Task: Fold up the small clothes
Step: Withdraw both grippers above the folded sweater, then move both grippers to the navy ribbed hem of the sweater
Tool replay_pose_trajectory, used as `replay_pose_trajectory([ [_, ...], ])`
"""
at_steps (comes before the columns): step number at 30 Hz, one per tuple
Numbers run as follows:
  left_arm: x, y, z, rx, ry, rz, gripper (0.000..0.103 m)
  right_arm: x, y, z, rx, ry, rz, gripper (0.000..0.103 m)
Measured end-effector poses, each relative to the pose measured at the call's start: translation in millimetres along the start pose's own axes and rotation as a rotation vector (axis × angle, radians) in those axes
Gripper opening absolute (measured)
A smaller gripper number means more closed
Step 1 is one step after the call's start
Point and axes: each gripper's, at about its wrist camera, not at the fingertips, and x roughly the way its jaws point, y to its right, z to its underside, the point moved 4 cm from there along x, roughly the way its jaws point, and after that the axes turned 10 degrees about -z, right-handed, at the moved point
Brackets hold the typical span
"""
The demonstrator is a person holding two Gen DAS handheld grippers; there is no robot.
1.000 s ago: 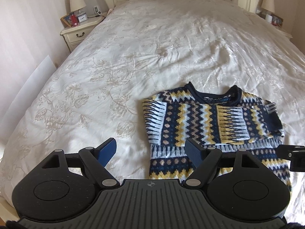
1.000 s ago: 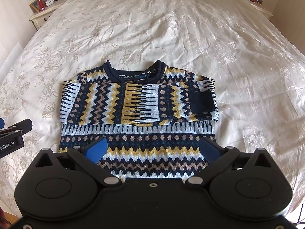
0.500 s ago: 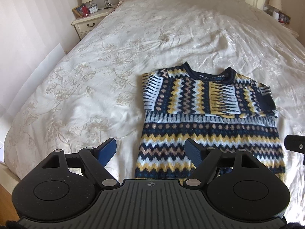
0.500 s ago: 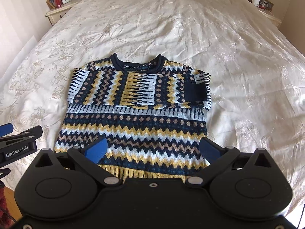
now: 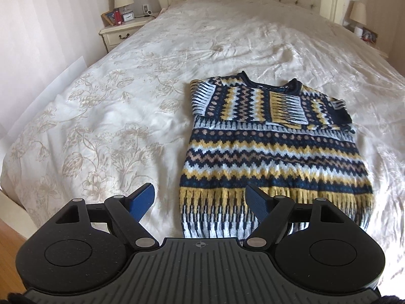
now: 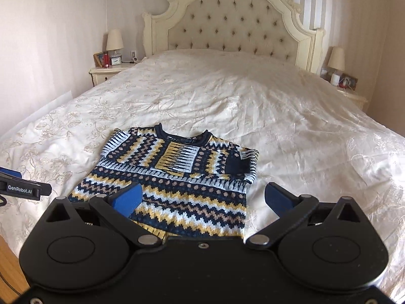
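A small knitted sweater (image 5: pixel 273 152) in navy, yellow, white and tan lies flat on the bed, both sleeves folded across the chest, collar toward the headboard. It also shows in the right wrist view (image 6: pixel 177 177). My left gripper (image 5: pixel 200 197) is open and empty, held above the sweater's bottom left corner. My right gripper (image 6: pixel 202 197) is open and empty, held above the sweater's hem near the bed's foot. The left gripper's tip (image 6: pixel 22 190) shows at the left edge of the right wrist view.
The cream floral bedspread (image 5: pixel 114 126) covers the whole bed (image 6: pixel 303 126). A tufted headboard (image 6: pixel 233 27) stands at the far end. Nightstands with lamps stand at the left (image 6: pixel 106 71) and right (image 6: pixel 346 88). Wooden floor (image 5: pixel 10 243) shows beyond the bed's foot.
Both grippers have pulled back toward the foot of the bed and tilted up, so the whole sweater and the headboard come into view. Both stay open and empty.
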Motion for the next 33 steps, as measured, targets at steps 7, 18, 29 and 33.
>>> replay_pose_trajectory([
  [7, 21.3, -3.7, 42.8, 0.053, -0.058, 0.019, 0.076, 22.2, 17.5, 59.3, 0.126, -0.197, -0.042, 0.079],
  [18, 80.5, -3.5, 100.5, 0.094, -0.224, 0.061, 0.057, 75.4, 38.6, 131.1, 0.240, -0.443, -0.125, 0.075],
  [29, 111.8, -3.3, 114.5, 0.060, -0.277, 0.135, 0.057, 104.5, 44.6, 168.1, 0.305, -0.556, -0.163, 0.072],
  [33, 114.6, 6.1, 114.9, 0.084, -0.289, 0.187, 0.057, 106.5, 43.8, 172.0, 0.321, -0.558, -0.184, 0.071],
])
